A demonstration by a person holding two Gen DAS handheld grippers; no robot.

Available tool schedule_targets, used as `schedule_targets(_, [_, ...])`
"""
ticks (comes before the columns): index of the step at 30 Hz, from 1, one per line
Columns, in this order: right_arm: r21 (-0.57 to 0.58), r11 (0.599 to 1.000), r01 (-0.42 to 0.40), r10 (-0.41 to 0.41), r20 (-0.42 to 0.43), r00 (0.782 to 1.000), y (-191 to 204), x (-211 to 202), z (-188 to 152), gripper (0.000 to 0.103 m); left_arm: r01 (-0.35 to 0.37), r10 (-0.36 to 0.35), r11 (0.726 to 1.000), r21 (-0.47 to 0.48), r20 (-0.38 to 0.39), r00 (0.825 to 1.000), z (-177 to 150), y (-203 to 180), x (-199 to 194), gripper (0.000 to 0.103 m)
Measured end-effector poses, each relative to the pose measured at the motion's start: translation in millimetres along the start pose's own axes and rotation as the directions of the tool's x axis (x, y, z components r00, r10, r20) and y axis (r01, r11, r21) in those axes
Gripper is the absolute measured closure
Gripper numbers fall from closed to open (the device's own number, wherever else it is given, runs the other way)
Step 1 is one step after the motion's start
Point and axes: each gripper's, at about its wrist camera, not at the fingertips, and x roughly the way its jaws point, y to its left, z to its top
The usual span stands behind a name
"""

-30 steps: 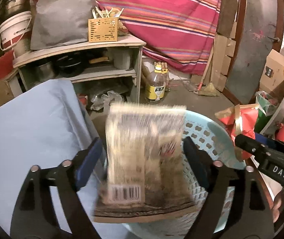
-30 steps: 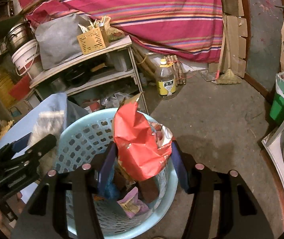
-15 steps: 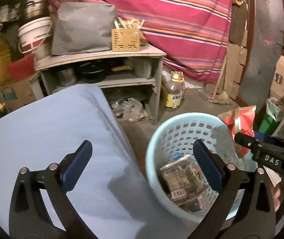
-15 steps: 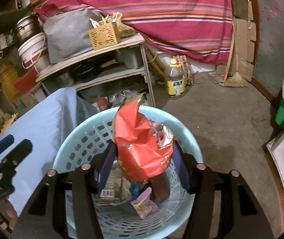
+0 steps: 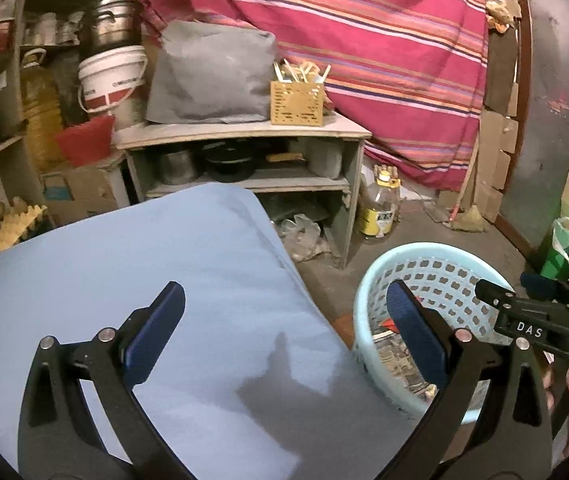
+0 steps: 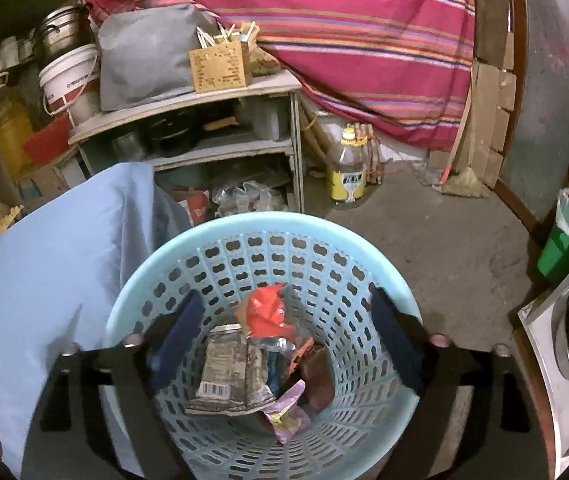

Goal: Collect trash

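Observation:
A light blue perforated basket (image 6: 336, 236) stands on the floor beside a blue-covered table (image 5: 132, 288); it also shows in the left wrist view (image 5: 428, 254). Inside lie a red wrapper (image 6: 266, 312), a beige barcode packet (image 6: 226, 368), a purple wrapper (image 6: 288, 412) and other trash. My right gripper (image 6: 288, 340) is open and empty, right above the basket mouth. My left gripper (image 5: 284, 328) is open and empty over the table's right edge. The right gripper's black body (image 5: 532, 316) shows at the right in the left wrist view.
A shelf unit (image 5: 244, 140) with pots, a grey bag and a wooden box stands behind the table. An oil bottle (image 6: 346, 168) and a broom (image 6: 464, 176) are on the concrete floor. A green bin (image 6: 564, 248) sits right. A striped cloth hangs behind.
My left gripper let the beige packet fall into the basket and moved back left over the table. My right gripper opened, and the red wrapper dropped into the basket.

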Motion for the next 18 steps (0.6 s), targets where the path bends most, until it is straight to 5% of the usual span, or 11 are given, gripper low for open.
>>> schedule_targets(5, [-0.029, 0.999, -0.026, 0.027, 0.056, 0.998, 15, -28, -9, 0.015, -0.035, 0.035, 0.999, -0.013, 0.009, 0.999, -11, 19, -31, 0.005])
schedule_targets(7, [-0.026, 0.998, -0.06, 0.062, 0.074, 0.995, 20, -40, -12, 0.005, -0.047, 0.047, 0.999, -0.007, 0.014, 0.999, -16, 28, -46, 0.005])
schedule_targets(18, [-0.047, 0.994, -0.098, 0.105, 0.17, 0.98, 69, -120, -57, 0.005, -0.124, 0.126, 0.992, -0.032, 0.069, 0.99, -63, 81, -127, 0.005])
